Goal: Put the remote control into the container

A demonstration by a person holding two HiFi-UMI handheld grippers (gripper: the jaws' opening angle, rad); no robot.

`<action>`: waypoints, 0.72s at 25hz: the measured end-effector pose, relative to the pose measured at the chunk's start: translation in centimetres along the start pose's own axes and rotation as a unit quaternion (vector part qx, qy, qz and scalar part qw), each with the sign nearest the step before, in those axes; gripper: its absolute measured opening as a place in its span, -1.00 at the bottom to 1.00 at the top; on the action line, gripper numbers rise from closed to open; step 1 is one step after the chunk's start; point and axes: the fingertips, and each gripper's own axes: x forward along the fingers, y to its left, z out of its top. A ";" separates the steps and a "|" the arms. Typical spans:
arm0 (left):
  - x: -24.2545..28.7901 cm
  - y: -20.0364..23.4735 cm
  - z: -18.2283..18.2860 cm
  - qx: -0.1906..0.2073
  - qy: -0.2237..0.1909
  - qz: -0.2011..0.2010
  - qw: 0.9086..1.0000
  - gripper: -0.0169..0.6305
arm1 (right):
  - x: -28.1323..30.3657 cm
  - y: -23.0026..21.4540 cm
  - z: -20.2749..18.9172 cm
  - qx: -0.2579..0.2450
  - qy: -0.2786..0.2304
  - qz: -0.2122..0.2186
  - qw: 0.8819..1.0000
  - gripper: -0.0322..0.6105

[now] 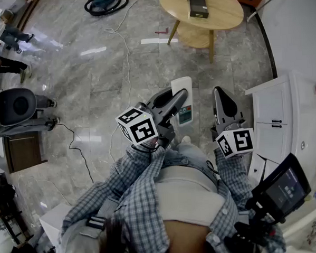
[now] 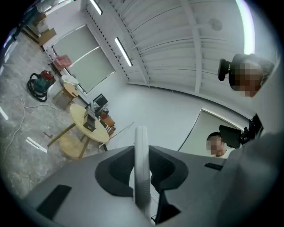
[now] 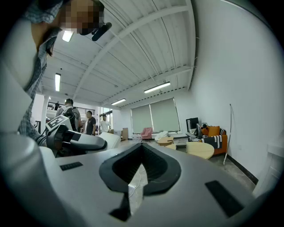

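Left gripper point(image 1: 178, 100): you had it clamped on the white remote control point(image 2: 141, 170), edge-on between the pads.
Right gripper point(image 3: 141, 153): jaws closed, empty.
Container point(image 1: 197, 5): probably the dark box on the round table point(image 1: 223, 14), well ahead.
Technique: you needed an even squeeze while carrying.

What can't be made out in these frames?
- remote control: head view, lower end hidden by the left gripper; left gripper view shows it edge-on only, no buttons.
- dark box on the round table: head view, too small and cut by the top edge; open or not, unclear.
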 end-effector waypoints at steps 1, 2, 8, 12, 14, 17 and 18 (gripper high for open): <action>0.0 0.0 0.0 0.000 0.000 0.000 1.000 -0.64 | 0.0 0.0 0.0 0.000 0.000 0.001 1.000 -0.88; 0.0 -0.1 0.0 0.001 0.000 0.000 1.000 -0.64 | 0.0 0.0 0.0 0.000 -0.001 0.001 1.000 -0.88; -0.1 -0.2 0.0 0.002 0.000 0.002 1.000 -0.64 | 0.0 0.0 0.1 0.002 0.001 0.002 1.000 -0.88; -0.1 -0.3 -0.1 0.003 -0.003 0.003 1.000 -0.64 | -0.1 -0.4 0.1 0.010 -0.003 -0.002 1.000 -0.88; -0.3 -0.2 0.0 0.004 -0.004 0.005 1.000 -0.64 | -0.1 -0.5 0.1 0.010 -0.003 -0.004 1.000 -0.88; -0.4 -0.1 0.1 0.003 -0.006 0.009 1.000 -0.64 | -0.3 -0.9 0.1 0.011 -0.002 -0.009 1.000 -0.88; -0.4 -0.1 0.1 0.003 -0.007 0.009 1.000 -0.64 | -0.4 -1.0 0.1 0.011 -0.002 -0.010 1.000 -0.88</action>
